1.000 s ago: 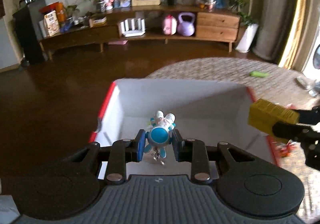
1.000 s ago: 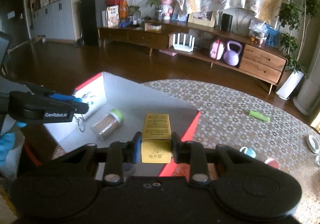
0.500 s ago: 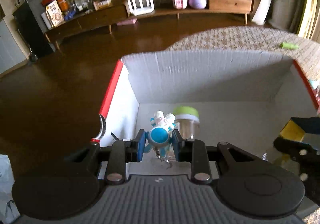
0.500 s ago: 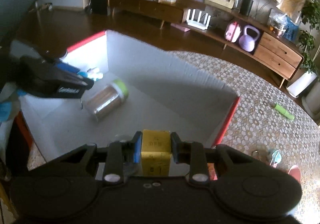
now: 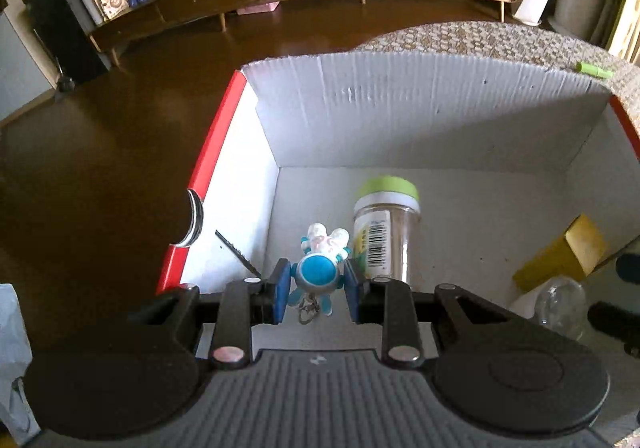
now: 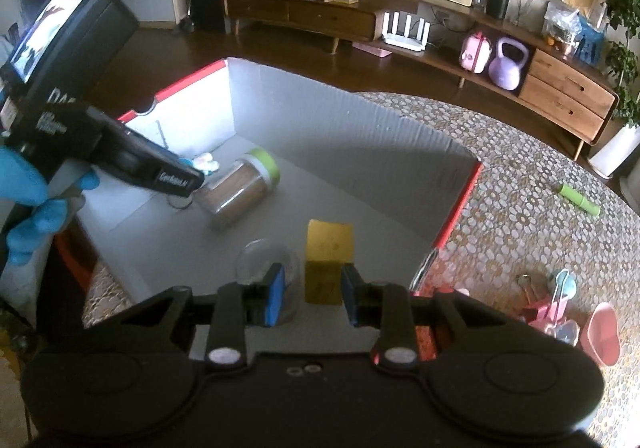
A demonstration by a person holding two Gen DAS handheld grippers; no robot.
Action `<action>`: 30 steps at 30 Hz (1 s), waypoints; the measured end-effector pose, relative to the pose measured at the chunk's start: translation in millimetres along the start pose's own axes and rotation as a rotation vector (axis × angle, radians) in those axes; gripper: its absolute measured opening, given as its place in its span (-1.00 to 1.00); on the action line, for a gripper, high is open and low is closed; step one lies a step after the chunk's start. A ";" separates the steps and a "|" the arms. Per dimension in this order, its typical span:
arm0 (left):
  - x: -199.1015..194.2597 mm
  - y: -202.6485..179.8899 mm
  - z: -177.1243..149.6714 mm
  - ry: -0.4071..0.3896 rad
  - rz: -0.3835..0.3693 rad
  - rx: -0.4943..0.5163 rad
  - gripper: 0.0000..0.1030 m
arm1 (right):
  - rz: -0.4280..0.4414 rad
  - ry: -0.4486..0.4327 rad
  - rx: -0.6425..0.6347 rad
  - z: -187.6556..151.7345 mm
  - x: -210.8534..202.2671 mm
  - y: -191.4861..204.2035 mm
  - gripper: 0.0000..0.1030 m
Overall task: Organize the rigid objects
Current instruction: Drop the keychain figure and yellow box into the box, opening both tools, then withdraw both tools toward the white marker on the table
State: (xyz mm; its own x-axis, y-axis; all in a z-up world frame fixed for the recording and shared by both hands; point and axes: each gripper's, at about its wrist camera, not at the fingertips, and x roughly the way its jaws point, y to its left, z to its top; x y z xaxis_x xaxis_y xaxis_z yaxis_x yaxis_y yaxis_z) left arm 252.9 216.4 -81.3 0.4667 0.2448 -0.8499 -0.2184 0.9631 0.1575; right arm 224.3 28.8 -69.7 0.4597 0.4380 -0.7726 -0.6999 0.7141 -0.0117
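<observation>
A white cardboard box with red outer sides holds a clear jar with a green lid, lying on its side. My left gripper is low inside the box, shut on a small blue and white toy figure with a key ring hanging under it. In the right wrist view my right gripper is opening around a yellow carton that stands on the box floor; the left pad is clear of it. The left gripper is by the jar.
A clear round container sits just left of the yellow carton. On the patterned table to the right lie a green tube, small pink and blue items and a red cup. A blue-gloved hand holds the left gripper.
Both grippers have sunk into the box and tilted down. The right jaws have parted, leaving the yellow carton standing on the box floor. The left still grips the toy.
</observation>
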 end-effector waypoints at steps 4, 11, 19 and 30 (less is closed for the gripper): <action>-7.4 0.4 -2.6 -0.003 -0.024 -0.020 -0.45 | 0.038 -0.009 0.027 -3.2 -10.2 -1.7 -0.32; -29.2 -2.6 -11.2 -0.038 -0.048 -0.025 -0.44 | 0.056 -0.072 0.076 -6.7 -34.5 -6.1 0.13; -68.6 -7.9 -17.9 -0.132 -0.088 -0.044 0.27 | 0.071 -0.113 0.114 -17.2 -60.1 -12.7 0.14; -117.0 -35.5 -32.9 -0.204 -0.153 -0.005 0.28 | 0.061 -0.199 0.173 -40.0 -105.1 -30.2 0.83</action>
State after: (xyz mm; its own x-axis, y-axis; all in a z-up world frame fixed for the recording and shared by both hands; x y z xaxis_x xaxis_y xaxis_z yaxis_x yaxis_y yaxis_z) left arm 177.9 149.8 -4.1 0.6580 0.1148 -0.7442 -0.1362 0.9901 0.0323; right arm 175.3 -60.7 -13.6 0.5302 0.5698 -0.6279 -0.6335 0.7584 0.1533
